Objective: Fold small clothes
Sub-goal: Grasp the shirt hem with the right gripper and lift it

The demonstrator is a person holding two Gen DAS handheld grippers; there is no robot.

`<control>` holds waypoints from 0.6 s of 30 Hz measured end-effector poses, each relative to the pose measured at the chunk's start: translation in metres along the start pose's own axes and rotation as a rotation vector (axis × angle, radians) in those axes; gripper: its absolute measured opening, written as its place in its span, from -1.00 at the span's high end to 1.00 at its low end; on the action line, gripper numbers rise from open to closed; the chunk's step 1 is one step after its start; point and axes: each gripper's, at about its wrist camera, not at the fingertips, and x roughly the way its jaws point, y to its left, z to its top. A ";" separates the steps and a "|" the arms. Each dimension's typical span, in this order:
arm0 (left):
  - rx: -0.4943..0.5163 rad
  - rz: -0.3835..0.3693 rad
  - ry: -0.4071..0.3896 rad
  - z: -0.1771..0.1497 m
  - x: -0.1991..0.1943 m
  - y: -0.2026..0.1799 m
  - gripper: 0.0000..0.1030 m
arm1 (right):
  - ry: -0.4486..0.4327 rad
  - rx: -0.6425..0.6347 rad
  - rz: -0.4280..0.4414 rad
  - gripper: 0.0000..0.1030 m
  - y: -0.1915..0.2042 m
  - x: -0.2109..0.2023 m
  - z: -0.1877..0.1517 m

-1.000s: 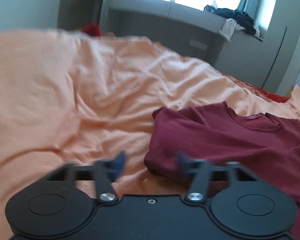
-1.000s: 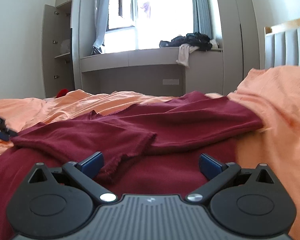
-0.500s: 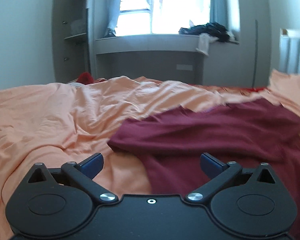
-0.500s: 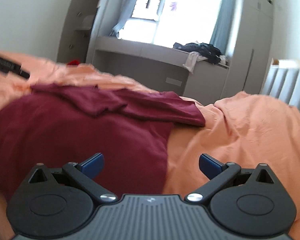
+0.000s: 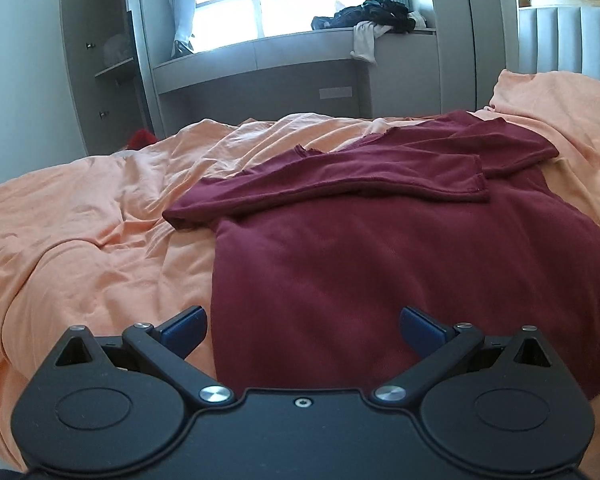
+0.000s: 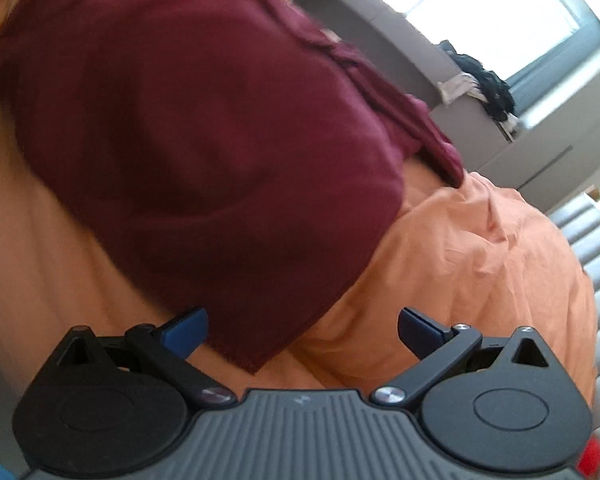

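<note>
Dark red top [image 5: 400, 256] lies spread on the orange duvet [image 5: 80, 232], back side up as far as I can tell, w/ both sleeves folded in across the upper part: one sleeve [image 5: 340, 184] crosses the top from its left edge toward the right, its cuff ending near the right side, and a second fold sits just behind it, nearer the window bench [image 5: 260, 56]. The top's lower hem is the part closest to both tools. Left gripper [image 5: 302, 330] hangs over that hem near the top's left edge; its jaws have just been opening and now stand wide apart, nothing pinched, blue pads clear of the cloth, left pad over bare duvet and right pad over the red fabric. Right gripper [image 6: 302, 330] is rolled a good deal, so its view is tilted & blurred; it sits at the top's lower right corner [image 6: 252, 360], jaws spread wide, empty, corner of the cloth lying between the two pads w/o either pressing it. Right of the top the duvet bunches up into a mound [image 6: 480, 264], and beyond that, the padded headboard [image 5: 568, 40]. Behind the top, on the bench, a heap of dark & white clothes [image 5: 376, 16]. An open wardrobe [image 5: 100, 60] stands left of the bench.
</note>
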 end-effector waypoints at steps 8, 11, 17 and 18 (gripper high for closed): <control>-0.052 0.013 0.015 0.002 0.000 0.011 -0.99 | -0.007 -0.197 -0.031 -0.99 0.040 0.003 -0.004; -0.063 0.010 0.019 0.002 -0.001 0.013 -0.99 | -0.005 -0.221 -0.060 -0.99 0.047 0.005 -0.006; -0.070 0.020 0.027 0.001 0.000 0.014 -0.99 | 0.011 -0.295 -0.084 -0.99 0.063 0.009 -0.008; -0.073 0.022 0.028 0.001 0.000 0.015 -0.99 | 0.021 -0.291 -0.090 -0.99 0.063 0.012 -0.006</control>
